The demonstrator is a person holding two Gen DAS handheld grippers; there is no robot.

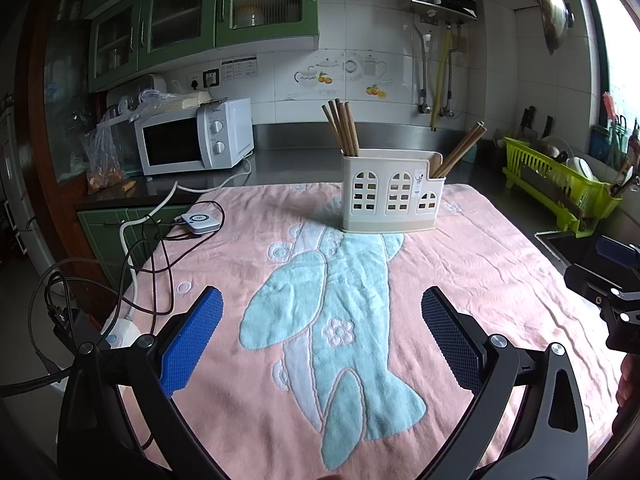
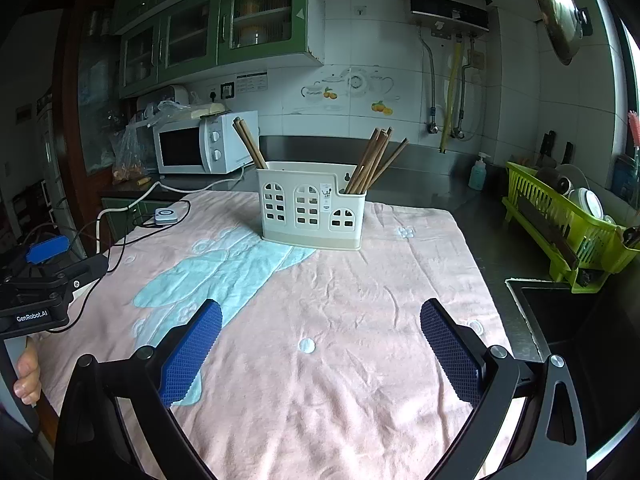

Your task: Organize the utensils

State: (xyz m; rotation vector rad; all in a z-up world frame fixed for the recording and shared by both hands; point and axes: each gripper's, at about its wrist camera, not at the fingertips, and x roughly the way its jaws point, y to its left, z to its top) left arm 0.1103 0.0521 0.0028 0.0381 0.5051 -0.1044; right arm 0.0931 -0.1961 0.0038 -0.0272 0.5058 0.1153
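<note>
A cream utensil holder (image 1: 390, 194) (image 2: 310, 210) with window cut-outs stands on a pink towel (image 1: 460, 280) (image 2: 360, 300) at the far middle. Brown chopsticks stand in its left compartment (image 1: 342, 128) (image 2: 249, 144) and in its low right compartment (image 1: 462, 154) (image 2: 374, 164). My left gripper (image 1: 322, 304) is open and empty, low over the near towel. My right gripper (image 2: 320, 316) is open and empty, also near the front. Each gripper shows at the edge of the other's view: the right one (image 1: 604, 276), the left one (image 2: 44, 268).
A white microwave (image 1: 192, 140) (image 2: 204, 146) stands at the back left with cables (image 1: 160, 240) and a small white device (image 1: 200, 222) near the towel's left edge. A green dish rack (image 1: 560, 184) (image 2: 568, 224) and a sink (image 2: 560, 312) lie to the right.
</note>
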